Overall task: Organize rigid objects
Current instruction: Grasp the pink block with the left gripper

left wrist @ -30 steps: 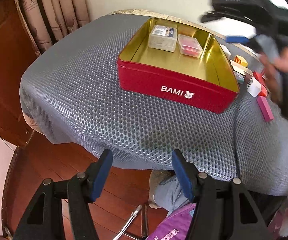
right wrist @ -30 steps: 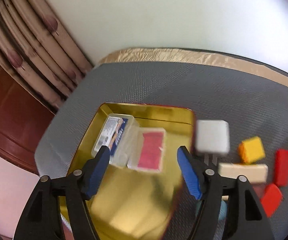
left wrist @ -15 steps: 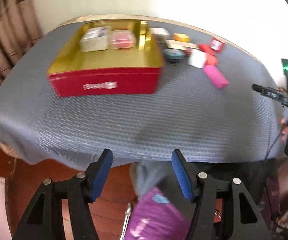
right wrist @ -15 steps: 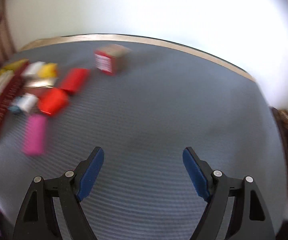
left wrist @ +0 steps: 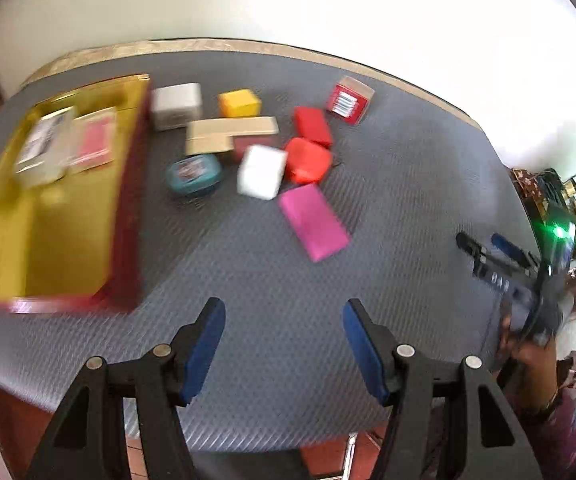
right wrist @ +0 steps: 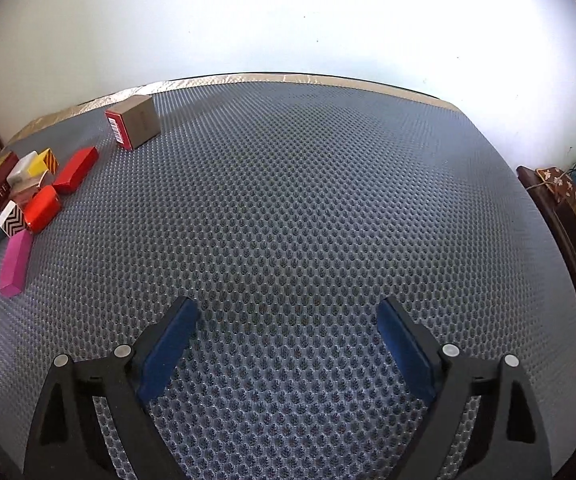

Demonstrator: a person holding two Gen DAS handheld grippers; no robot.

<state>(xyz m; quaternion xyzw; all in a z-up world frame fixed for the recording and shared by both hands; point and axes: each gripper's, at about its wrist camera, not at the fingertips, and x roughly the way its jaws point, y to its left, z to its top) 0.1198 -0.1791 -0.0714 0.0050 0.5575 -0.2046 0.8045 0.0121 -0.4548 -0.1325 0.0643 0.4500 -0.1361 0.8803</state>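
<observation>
The small boxes (left wrist: pixel 263 148) lie clustered right of the red tin (left wrist: pixel 123 216) on the desk (left wrist: pixel 388 184). Left tongs (left wrist: pixel 283 344) released and empty; right tongs (right wrist: pixel 288 344) opening, empty. The boxes look light, stiff and smooth: grip across flat sides.

Pink box (left wrist: pixel 312 221), grey honeycomb mat (right wrist: pixel 308 220)

Black hand-held gripper (left wrist: pixel 283 312) frames, blue finger pads (right wrist: pixel 165 350), silver screws, green light
</observation>
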